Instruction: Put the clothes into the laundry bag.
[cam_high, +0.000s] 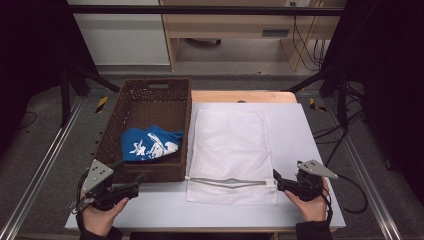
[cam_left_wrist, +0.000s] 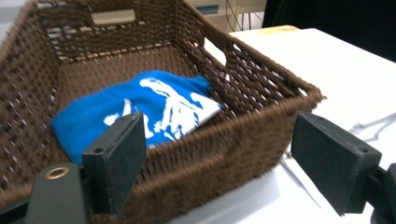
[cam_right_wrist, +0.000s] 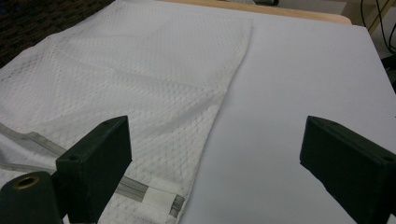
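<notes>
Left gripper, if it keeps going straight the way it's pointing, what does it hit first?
Most likely the near wall of the brown wicker basket. The left gripper is open and aimed at that wall, with the blue cloth lying inside behind it. How close the wall is can't be judged exactly.

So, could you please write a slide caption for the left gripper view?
Open left gripper faces a brown wicker basket holding a folded blue printed garment.
</notes>
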